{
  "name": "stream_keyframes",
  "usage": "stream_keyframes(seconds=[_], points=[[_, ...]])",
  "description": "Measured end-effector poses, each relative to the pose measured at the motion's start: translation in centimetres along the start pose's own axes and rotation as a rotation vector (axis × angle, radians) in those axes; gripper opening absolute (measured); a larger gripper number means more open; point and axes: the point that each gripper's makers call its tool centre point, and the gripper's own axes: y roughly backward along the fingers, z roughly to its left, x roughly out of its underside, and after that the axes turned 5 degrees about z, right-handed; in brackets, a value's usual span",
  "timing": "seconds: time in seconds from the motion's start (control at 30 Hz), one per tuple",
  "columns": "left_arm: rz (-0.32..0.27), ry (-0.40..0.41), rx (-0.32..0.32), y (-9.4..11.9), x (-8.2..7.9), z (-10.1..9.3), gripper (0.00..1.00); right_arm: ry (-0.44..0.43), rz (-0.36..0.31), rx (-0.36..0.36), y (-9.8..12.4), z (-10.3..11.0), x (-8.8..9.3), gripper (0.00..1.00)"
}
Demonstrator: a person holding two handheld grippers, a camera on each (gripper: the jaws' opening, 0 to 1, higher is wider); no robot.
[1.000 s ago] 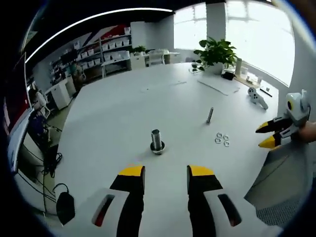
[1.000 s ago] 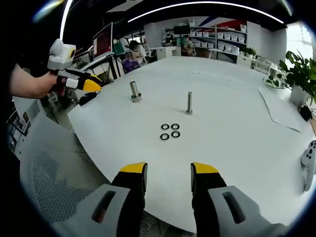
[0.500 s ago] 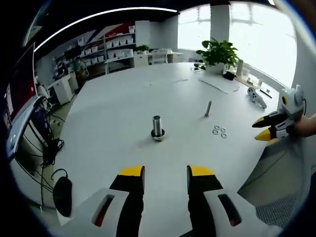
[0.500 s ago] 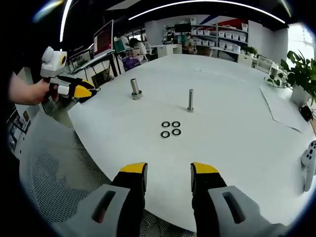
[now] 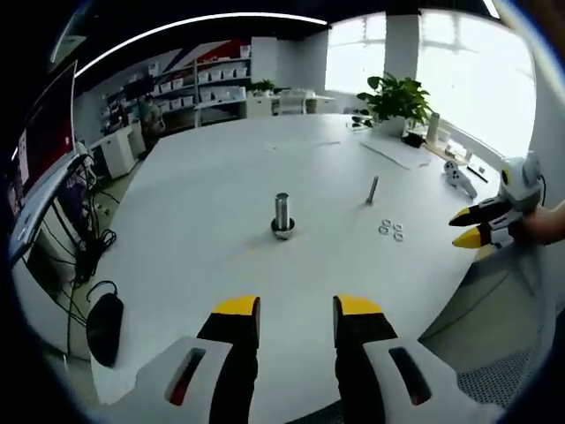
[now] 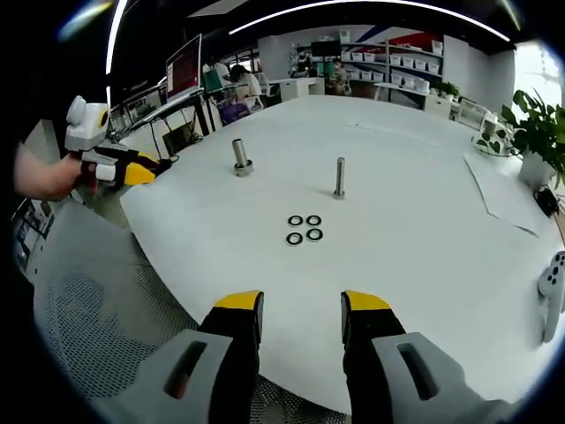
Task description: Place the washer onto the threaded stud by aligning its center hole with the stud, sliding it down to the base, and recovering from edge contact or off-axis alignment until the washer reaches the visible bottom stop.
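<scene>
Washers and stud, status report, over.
Left gripper and right gripper open, empty. Four washers flat on white table, untouched; slim threaded stud upright beyond, bare. Path clear.

Too small to judge
Washers (image 6: pixel 305 228) are tiny; stud (image 6: pixel 340 177) threads unreadable; controller (image 6: pixel 553 296) cut at the surface's right edge.

You find no readable text, label, brand, number or sign in either view. The shelves (image 5: pixel 199 84) at the back of the room hold rows of white bins, but any markings on them are too small and blurred to make out. The monitor (image 6: pixel 184 71) beside the bench shows a reddish screen with nothing legible on it. The sheets of paper (image 6: pixel 503 190) lying on the bench (image 6: pixel 415 230) near the plant look blank at this size.
</scene>
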Motion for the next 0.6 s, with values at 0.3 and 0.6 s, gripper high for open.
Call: stream_keyframes(seconds=[0.3, 0.6], points=[[-0.004, 0.008, -0.004, -0.3, 0.8, 0.1, 0.29, 0.000, -0.001, 0.001, 0.0, 0.0, 0.0, 0.38], [-0.039, -0.059, 0.010, -0.4, 0.5, -1.1, 0.30, -0.003, 0.001, 0.003, 0.0, 0.0, 0.0, 0.38]])
